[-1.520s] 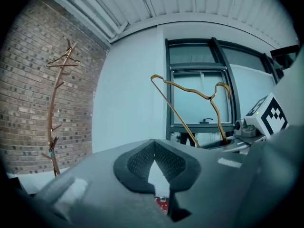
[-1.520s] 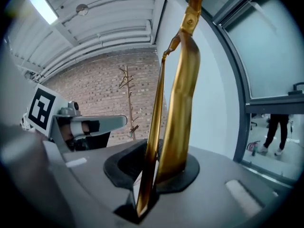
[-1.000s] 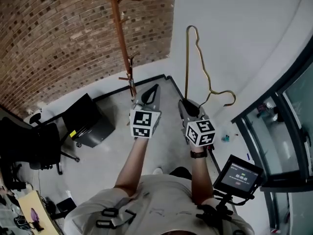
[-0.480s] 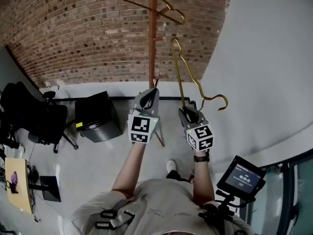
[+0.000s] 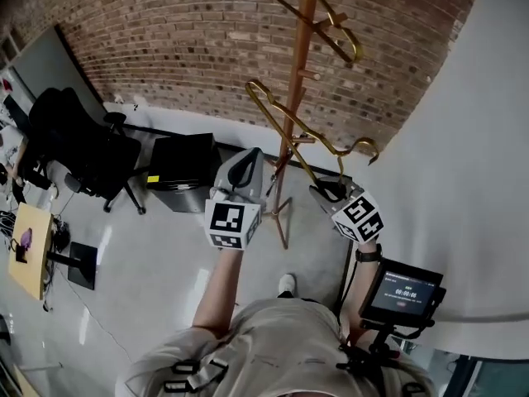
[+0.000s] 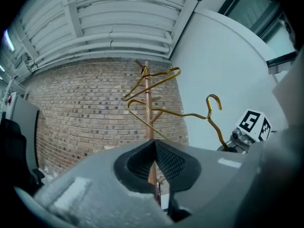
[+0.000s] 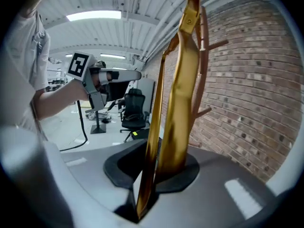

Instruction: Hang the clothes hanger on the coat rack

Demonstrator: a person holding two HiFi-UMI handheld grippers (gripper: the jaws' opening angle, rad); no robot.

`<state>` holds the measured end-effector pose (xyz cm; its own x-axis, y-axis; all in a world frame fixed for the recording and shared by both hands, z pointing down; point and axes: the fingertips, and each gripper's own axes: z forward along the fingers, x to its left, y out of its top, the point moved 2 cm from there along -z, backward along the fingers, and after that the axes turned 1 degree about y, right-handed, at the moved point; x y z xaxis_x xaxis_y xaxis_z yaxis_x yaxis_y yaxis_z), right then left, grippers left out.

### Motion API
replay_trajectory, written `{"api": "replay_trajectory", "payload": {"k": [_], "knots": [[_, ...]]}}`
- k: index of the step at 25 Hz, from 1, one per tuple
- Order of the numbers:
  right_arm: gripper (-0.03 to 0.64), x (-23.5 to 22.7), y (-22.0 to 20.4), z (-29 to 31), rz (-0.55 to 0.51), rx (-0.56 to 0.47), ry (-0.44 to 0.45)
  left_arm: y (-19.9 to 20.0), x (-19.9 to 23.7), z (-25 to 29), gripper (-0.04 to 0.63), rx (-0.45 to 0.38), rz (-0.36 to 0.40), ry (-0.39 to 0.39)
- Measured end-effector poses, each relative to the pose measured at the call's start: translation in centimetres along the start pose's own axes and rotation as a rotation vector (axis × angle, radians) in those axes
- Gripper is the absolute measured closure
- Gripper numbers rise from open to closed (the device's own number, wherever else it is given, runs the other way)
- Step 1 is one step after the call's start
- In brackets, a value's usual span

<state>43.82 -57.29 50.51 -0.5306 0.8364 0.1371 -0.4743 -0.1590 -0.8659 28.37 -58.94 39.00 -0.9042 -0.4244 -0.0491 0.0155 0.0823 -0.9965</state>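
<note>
A gold wire clothes hanger [image 5: 291,132] slants across in front of the copper coat rack pole [image 5: 302,81], its hook [image 5: 369,149] to the right. My right gripper [image 5: 333,190] is shut on the hanger's lower part; in the right gripper view the gold hanger [image 7: 178,99] rises from between the jaws of my right gripper [image 7: 152,170], with the coat rack pole [image 7: 205,51] just behind. A second gold hanger [image 5: 331,25] hangs at the rack's top. My left gripper [image 5: 240,170] is shut and empty, left of the pole. In the left gripper view my left gripper [image 6: 154,161] points at the rack [image 6: 146,103].
A brick wall [image 5: 182,48] stands behind the rack and a white wall [image 5: 463,139] to the right. A black cabinet [image 5: 186,170] and an office chair [image 5: 78,151] stand to the left on the floor. A small screen [image 5: 402,292] sits by my right arm.
Both grippers have swung over to the coat rack. The held hanger has tipped from upright to slanting, and now crosses in front of the pole with its hook to the right.
</note>
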Motion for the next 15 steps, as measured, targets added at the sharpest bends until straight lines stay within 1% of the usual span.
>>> {"api": "replay_trajectory", "payload": {"k": [3,6,9,12,15], "knots": [[0.552,-1.6,2.0,1.1,-0.079,0.064,0.122,0.2,0.6,-0.6,0.595,0.007,-0.004,0.033],[0.552,-3.3,4.0,2.7,-0.125,0.101,0.227,0.0,1.0,-1.2,0.595,0.020,0.007,0.064],[0.551,-4.9,5.5,4.8,-0.108,0.106,0.299,-0.4,1.5,-2.3,0.595,0.036,-0.001,0.096],[0.551,-5.8,6.3,6.8,-0.090,0.111,0.339,-0.9,2.4,-3.6,0.595,0.059,0.017,0.138],[0.551,-6.2,7.1,8.0,-0.079,0.099,0.385,-1.2,3.1,-4.1,0.595,0.059,0.033,0.170]]}}
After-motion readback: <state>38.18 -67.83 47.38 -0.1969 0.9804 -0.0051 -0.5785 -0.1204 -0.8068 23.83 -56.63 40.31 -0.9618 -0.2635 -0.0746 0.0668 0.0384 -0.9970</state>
